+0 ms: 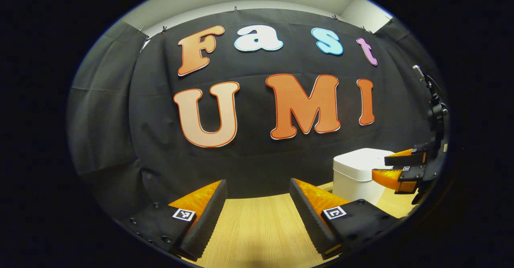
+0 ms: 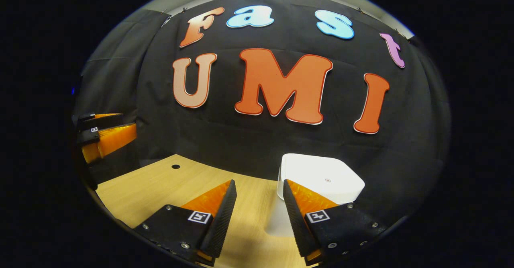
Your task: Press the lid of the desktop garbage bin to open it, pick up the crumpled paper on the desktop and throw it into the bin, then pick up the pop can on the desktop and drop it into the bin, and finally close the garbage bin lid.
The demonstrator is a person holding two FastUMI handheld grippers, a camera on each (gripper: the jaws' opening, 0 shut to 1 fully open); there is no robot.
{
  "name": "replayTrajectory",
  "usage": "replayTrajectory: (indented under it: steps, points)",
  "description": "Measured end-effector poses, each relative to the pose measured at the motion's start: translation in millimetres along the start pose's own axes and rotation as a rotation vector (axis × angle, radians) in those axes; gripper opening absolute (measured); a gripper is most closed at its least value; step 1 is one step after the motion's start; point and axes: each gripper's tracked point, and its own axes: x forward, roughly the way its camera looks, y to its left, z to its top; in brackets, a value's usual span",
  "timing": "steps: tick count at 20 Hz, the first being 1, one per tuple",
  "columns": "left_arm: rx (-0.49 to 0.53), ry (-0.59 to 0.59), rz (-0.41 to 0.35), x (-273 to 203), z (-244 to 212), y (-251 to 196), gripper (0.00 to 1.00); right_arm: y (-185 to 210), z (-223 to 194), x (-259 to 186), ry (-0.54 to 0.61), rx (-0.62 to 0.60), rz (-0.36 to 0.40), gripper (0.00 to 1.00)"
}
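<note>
The white garbage bin sits lower right on the wooden bench with its lid down. The left claw and right claw hover spread, holding nothing. This fits either the outset or completion.

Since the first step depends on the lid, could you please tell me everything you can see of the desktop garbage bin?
The garbage bin is a small white box with rounded corners, smooth and plastic-looking. Its flat lid is shut, with a tiny dot near the middle. It stands upright on the wooden desktop, close to the black cloth wall. Nothing touches it: the right gripper is open just in front of it, empty. In the left gripper view the bin sits at the right.
</note>
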Motion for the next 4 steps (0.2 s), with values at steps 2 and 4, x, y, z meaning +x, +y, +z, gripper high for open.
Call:
replayTrajectory:
  steps: [2, 4]
  points:
    - [-0.005, 0.010, 0.015, -3.3, -6.2, 2.3, 0.96, 4.6, 0.2, 0.4, -0.006, -0.002, 0.002, 0.75]
    - [-0.013, 0.016, 0.027, -4.8, -9.1, 3.3, 0.96, 9.6, -3.1, 0.5, -0.005, -0.002, 0.014, 0.81]
